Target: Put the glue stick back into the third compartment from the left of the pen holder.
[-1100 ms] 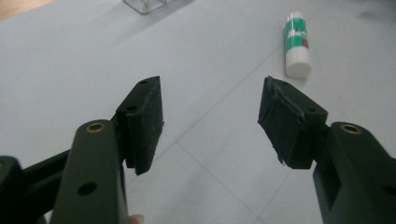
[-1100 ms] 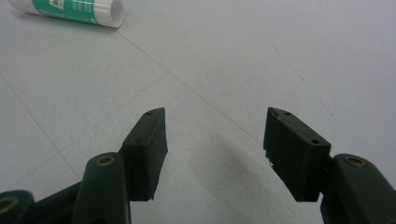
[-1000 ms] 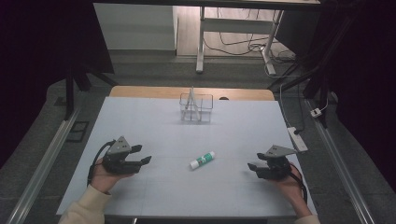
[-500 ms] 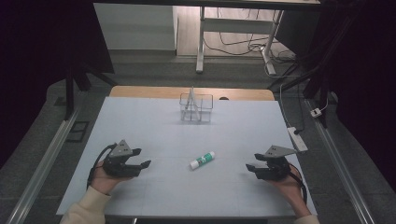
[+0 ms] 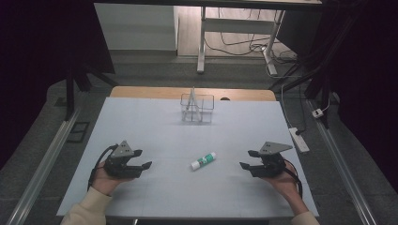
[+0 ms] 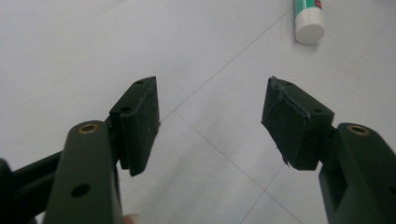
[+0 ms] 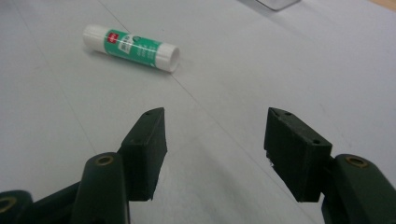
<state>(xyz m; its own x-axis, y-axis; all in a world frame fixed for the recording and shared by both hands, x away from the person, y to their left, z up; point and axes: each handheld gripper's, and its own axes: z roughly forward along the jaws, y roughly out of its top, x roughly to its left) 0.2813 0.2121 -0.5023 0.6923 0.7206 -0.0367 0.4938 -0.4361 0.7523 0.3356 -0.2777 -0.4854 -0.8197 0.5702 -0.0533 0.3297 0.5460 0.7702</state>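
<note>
- Jaws of the left gripper [image 5: 144,159] and right gripper [image 5: 247,159] are standing apart, gripping nothing.
- Glue stick [image 5: 203,161] is lying on the tabletop [image 5: 155,124], midway between them, touching neither.

A glue stick [image 5: 203,161] lies there, white at both ends with a green label and a small red mark. The table [image 5: 141,122] is pale grey-blue, crossed by thin lines. Both grippers' jaws are black. The far container [image 5: 197,108] is clear.
</note>
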